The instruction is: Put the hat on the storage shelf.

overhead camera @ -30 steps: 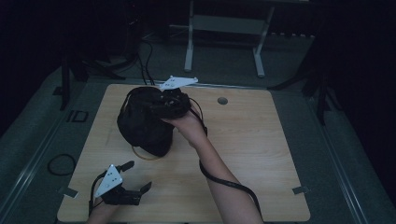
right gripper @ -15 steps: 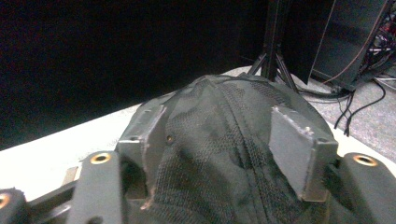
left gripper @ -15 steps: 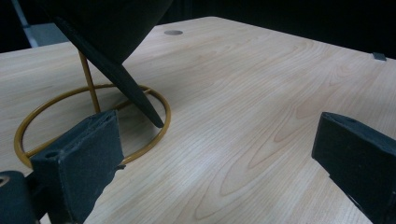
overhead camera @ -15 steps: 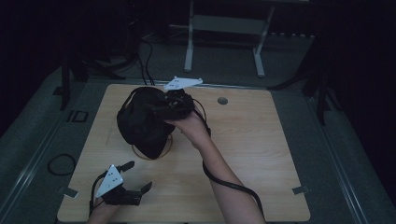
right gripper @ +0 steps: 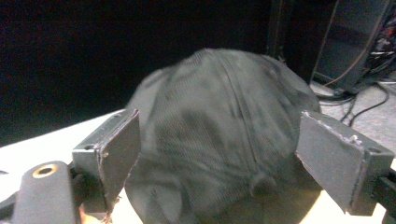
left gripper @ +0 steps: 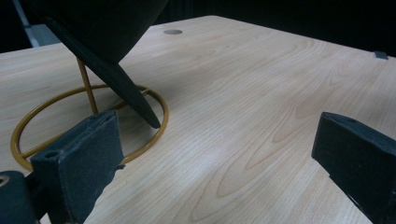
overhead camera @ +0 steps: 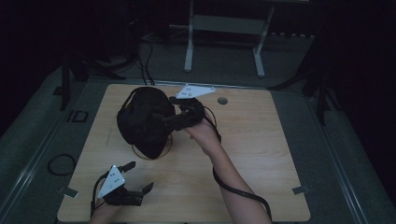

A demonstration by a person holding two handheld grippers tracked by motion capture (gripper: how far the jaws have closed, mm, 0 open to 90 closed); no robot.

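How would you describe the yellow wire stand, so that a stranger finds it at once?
On the wooden table, look left of centre, under the black cap. The yellow wire stand has a round base ring lying flat and a thin upright rod, the only yellow thing there.

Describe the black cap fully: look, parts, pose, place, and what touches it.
The black cap is a dark baseball-style cap of woven fabric, its crown made of stitched panels, with a stiff brim angling down toward the table. It sits raised on a thin gold wire stand whose ring base lies on the wood, in the left-centre of the table. The right gripper is at its side with jaws spread open around the crown; whether they touch it cannot be told.
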